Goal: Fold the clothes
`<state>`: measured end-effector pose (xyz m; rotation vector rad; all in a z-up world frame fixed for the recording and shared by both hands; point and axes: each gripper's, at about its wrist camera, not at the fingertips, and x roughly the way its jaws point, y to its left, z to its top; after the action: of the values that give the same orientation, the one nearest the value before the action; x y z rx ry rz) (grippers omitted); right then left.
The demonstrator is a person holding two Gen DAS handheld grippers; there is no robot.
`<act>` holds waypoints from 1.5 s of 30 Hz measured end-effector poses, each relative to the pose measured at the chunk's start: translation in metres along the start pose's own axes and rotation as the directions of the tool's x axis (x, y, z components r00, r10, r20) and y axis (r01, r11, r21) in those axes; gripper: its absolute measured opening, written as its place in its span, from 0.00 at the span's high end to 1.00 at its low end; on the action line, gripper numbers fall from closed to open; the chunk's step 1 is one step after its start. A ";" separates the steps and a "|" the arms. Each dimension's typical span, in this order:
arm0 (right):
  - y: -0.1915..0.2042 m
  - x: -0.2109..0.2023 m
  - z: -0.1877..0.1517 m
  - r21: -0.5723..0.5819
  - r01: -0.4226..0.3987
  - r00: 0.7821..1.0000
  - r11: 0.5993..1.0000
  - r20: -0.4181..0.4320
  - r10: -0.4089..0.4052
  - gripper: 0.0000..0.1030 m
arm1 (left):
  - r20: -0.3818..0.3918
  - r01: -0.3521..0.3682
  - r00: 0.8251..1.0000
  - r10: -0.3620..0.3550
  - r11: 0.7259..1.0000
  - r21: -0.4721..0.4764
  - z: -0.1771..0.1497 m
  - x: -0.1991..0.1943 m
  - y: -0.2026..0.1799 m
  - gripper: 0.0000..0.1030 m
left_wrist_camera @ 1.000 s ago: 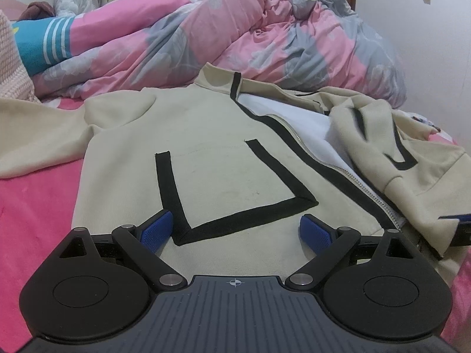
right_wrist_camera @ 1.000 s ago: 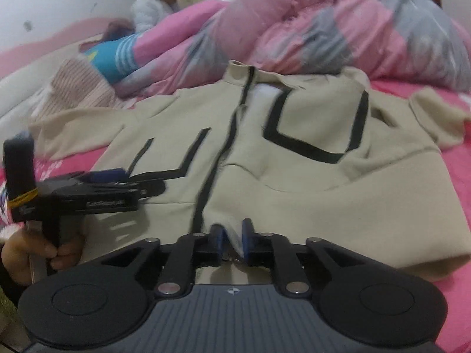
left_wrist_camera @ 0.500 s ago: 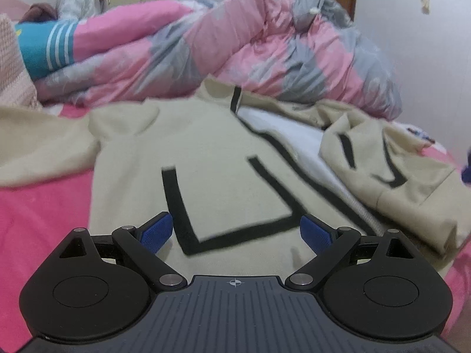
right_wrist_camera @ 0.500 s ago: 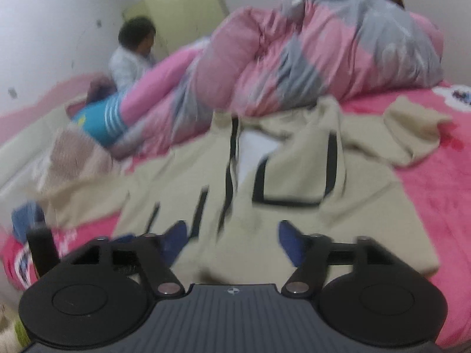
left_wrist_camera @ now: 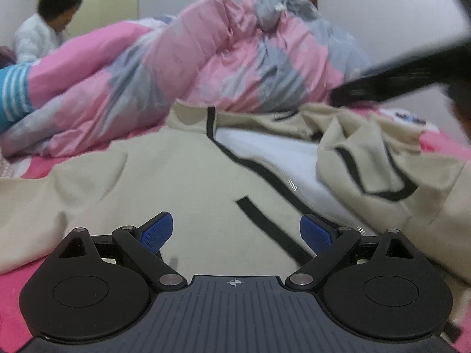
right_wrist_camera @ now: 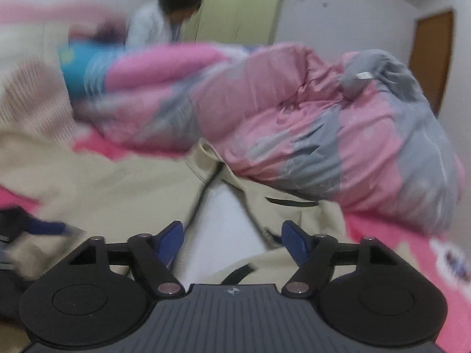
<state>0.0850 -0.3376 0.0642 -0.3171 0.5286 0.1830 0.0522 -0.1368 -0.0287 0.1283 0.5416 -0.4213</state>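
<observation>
Left gripper (left_wrist_camera: 236, 232): blue pads spread wide, nothing held, low over the beige jacket (left_wrist_camera: 182, 182). Right gripper (right_wrist_camera: 232, 239): likewise wide apart and empty, above the jacket's white lining (right_wrist_camera: 223, 220). Jacket lies unzipped on the pink bed (left_wrist_camera: 17, 282), its right front apparently rumpled; quilt (left_wrist_camera: 223, 58) heaped behind it.

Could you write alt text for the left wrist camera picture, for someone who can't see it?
A beige jacket with black trim lies unzipped on a pink bed, its white lining showing. The open left gripper hovers over it, with a rumpled pink and grey quilt behind.
</observation>
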 end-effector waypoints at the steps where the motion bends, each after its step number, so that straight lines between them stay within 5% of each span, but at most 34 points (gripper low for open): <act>1: 0.003 0.024 0.004 -0.050 0.016 0.999 0.999 -0.035 -0.018 0.37 | -0.028 0.025 0.999 -0.025 0.999 -0.020 -0.001 0.005 0.003 0.09; 7: 0.021 0.153 0.002 -0.385 0.077 0.963 0.920 -0.210 -0.168 0.44 | -0.076 0.121 0.988 -0.133 0.981 -0.148 -0.004 0.018 0.023 0.07; 10: 0.016 0.183 0.001 -0.407 0.070 0.946 0.911 -0.264 -0.190 0.57 | -0.072 0.127 0.988 -0.139 0.981 -0.149 -0.005 0.017 0.023 0.06; 11: 0.014 0.194 0.001 -0.414 0.067 0.939 0.908 -0.281 -0.198 0.83 | -0.072 0.128 0.988 -0.139 0.981 -0.147 -0.005 0.016 0.022 0.06; 12: 0.011 0.200 0.003 -0.403 0.062 0.936 0.913 -0.294 -0.193 0.97 | -0.072 0.128 0.988 -0.140 0.981 -0.148 -0.005 0.016 0.022 0.06; 16: -0.025 0.188 0.041 -0.131 0.004 0.965 0.991 -0.259 -0.039 0.97 | -0.069 0.133 0.987 -0.146 0.979 -0.155 -0.005 0.016 0.025 0.06; 19: -0.051 0.178 0.070 0.078 -0.054 0.977 0.996 -0.204 0.069 0.97 | -0.067 0.137 0.986 -0.149 0.977 -0.160 -0.004 0.016 0.027 0.06; 26: -0.097 0.171 0.123 0.467 -0.215 0.965 0.858 -0.033 0.259 0.97 | -0.068 0.139 0.986 -0.151 0.977 -0.160 -0.005 0.016 0.028 0.06; 34: -0.067 0.238 0.108 0.550 -0.218 0.944 0.806 -0.090 0.317 0.97 | -0.068 0.140 0.986 -0.152 0.977 -0.160 -0.006 0.017 0.028 0.06; 45: -0.049 0.297 0.092 0.510 -0.113 0.961 0.853 -0.161 0.224 0.90 | -0.066 0.145 0.985 -0.157 0.976 -0.164 -0.007 0.016 0.029 0.05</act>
<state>0.3920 -0.3257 -0.0029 0.2224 0.7988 0.1775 0.0733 -0.1141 -0.0427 -0.0502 0.6631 -0.5211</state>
